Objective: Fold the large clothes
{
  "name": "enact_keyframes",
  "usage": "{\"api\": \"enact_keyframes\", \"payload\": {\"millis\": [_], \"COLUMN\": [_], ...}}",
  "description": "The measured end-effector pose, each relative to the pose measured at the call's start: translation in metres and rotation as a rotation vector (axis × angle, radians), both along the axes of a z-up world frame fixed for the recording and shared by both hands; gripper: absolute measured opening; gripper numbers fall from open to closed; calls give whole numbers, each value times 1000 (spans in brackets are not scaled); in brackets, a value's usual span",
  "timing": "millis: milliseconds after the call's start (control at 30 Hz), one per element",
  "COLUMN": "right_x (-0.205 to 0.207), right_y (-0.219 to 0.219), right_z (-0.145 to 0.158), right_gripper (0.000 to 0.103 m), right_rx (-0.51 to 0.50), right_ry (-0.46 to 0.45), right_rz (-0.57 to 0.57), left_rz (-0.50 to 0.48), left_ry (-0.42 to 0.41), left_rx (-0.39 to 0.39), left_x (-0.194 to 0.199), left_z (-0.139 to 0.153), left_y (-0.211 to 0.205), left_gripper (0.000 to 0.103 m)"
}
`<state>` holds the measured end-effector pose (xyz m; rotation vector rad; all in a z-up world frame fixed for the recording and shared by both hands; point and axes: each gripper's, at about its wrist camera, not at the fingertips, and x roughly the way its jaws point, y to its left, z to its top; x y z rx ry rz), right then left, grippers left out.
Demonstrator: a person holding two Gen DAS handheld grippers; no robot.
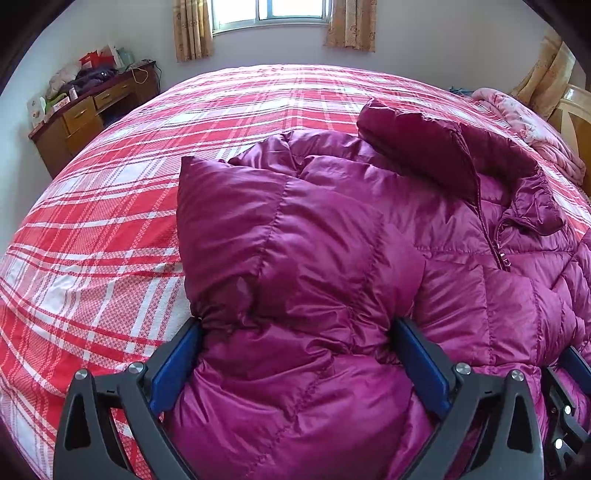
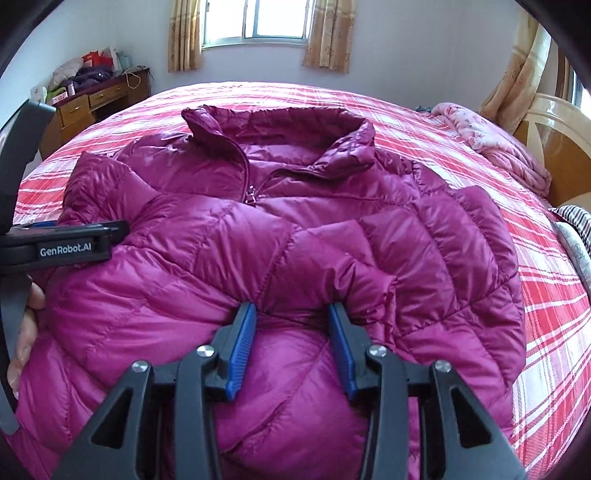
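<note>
A magenta quilted down jacket (image 2: 280,229) lies front up on the red plaid bed (image 2: 535,295), collar (image 2: 280,122) at the far side, both sleeves folded across the chest. It also fills the left wrist view (image 1: 332,258). My left gripper (image 1: 297,328) has its jaws wide apart with a thick bunch of the jacket's left edge between the blue pads (image 1: 177,365). My right gripper (image 2: 291,314) grips a fold of the jacket's lower hem between its blue pads (image 2: 242,347). The left gripper's body (image 2: 66,243) shows at the left of the right wrist view.
The plaid bed cover (image 1: 110,221) stretches left and far of the jacket. A pink floral quilt (image 2: 491,147) lies bunched at the bed's right by the headboard (image 2: 554,122). A cluttered wooden desk (image 1: 85,114) stands at the far left wall under a curtained window (image 1: 273,11).
</note>
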<state>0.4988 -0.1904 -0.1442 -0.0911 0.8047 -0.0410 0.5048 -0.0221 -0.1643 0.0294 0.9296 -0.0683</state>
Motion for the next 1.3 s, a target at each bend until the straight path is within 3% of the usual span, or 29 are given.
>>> {"api": "enact_keyframes", "payload": {"millis": [533, 700, 767, 1000, 1200, 1300], "right_x": [-2, -2, -5, -25, 17, 41], "right_y": [-4, -4, -7, -27, -58, -71], "right_z": [2, 3, 7, 40, 63, 66], "right_gripper": [45, 51, 64, 76, 76, 76], "right_rx": [37, 61, 110, 138, 149, 118], "right_ry": [-8, -7, -12, -101, -76, -72], "right_rz": [8, 30, 60, 79, 43, 23], "left_rz": [7, 10, 3, -74, -91, -83], "left_ry": [-1, 8, 18, -72, -100, -116], "left_rx": [5, 6, 17, 55, -26, -12], "left_x": [-1, 1, 1, -25, 0, 20], "left_z": [-2, -1, 2, 39, 90, 98], "left_y": [-1, -1, 0, 9, 6, -6], "left_gripper": [102, 102, 102, 102, 102, 102]}}
